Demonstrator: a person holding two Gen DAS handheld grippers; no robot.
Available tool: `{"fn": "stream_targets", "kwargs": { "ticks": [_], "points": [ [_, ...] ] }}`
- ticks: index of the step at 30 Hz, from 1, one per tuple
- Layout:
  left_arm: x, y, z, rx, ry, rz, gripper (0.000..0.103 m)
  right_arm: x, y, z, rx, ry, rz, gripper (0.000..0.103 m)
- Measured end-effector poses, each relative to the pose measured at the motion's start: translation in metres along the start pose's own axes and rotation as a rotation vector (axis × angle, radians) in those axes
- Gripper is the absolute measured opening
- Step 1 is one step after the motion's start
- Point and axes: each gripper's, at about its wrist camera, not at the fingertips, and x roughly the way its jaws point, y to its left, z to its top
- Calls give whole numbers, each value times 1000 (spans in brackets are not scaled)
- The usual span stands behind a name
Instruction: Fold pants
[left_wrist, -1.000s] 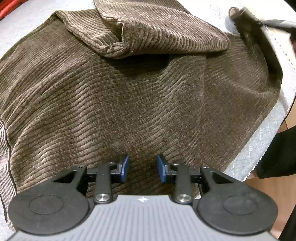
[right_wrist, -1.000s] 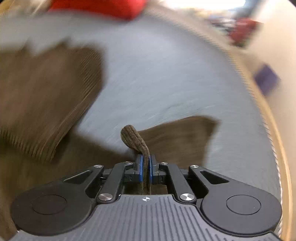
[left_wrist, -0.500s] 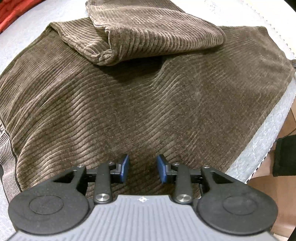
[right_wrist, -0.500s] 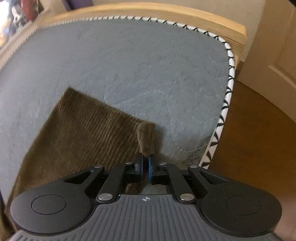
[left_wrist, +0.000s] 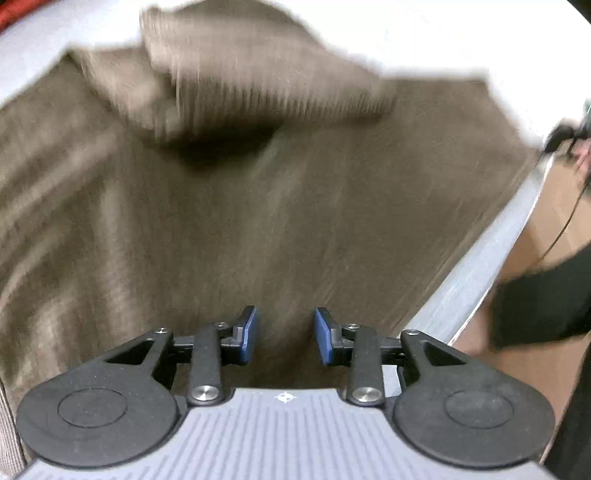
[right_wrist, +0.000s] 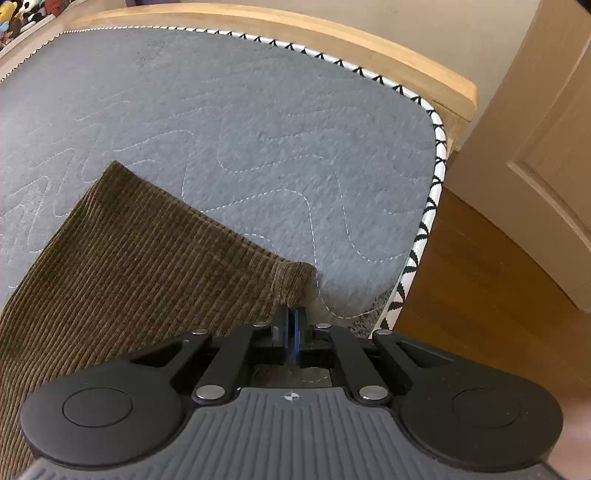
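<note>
The grey quilted mattress pad (right_wrist: 258, 122), edged in black-and-white zigzag trim inside a pale wooden frame (right_wrist: 332, 35), carries the brown corduroy pants (left_wrist: 229, 206), spread wide with one part already doubled over at the far side in the left wrist view. That view is smeared, so fine creases cannot be read. A corner of the same pants (right_wrist: 155, 266) lies flat near the pad's trimmed edge, close to the drop to the wooden floor (right_wrist: 480, 280)

The main risk, as I judge it, sits at that corner: it lies near the edge, so a careless lift or tug outward could drag cloth over the side and undo the flat lay. Corduroy is thick and grippy, so pulling one layer may haul the layer below with it and skew the fold. A shallow pinch at the very tip could also slip out once the cloth's weight hangs from it

The left gripper (left_wrist: 284, 332) hovers over the middle of the pants with its blue-padded fingers (left_wrist: 249, 334) partly apart and nothing between them. The right gripper (right_wrist: 291, 325) has its fingers drawn fully together right at the corner's tip; the pinch looks thin, and whether cloth truly sits between the pads cannot be told from here
</note>
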Motion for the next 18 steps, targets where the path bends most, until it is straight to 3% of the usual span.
{"fn": "stream_targets", "kwargs": {
  "ticks": [1, 3, 5, 7, 10, 12, 14, 17, 18],
  "points": [
    [4, -2, -5, 26, -6, 12, 37, 5, 2, 1, -2, -9, -29, 0],
    [-2, -12, -4, 82, -12, 25, 37, 15, 5, 17, 8, -62, -190, 0],
    [-10, -12, 1, 53, -25, -16, 38, 29, -10, 37, 58, -71, -231, 0],
    [-17, -15, 7, 48, -54, -28, 42, 48, -25, 56, 151, -48, -124, 0],
    [-21, -25, 14, 67, -79, -29, 47, 53, -33, 87, 256, -161, 49, 9],
    [-20, -30, 18, 71, -83, -39, 48, 56, -7, 110, 208, -203, 205, 39],
    [-18, -33, 19, 83, -81, -40, 48, 56, 11, 125, 140, -225, 315, 42],
    [-13, -33, 24, 79, -78, -41, 48, 59, 49, 144, 48, -268, 390, 44],
    [-12, -32, 27, 70, -79, -40, 48, 44, 44, 115, 35, -269, 410, 46]
  ]
}}
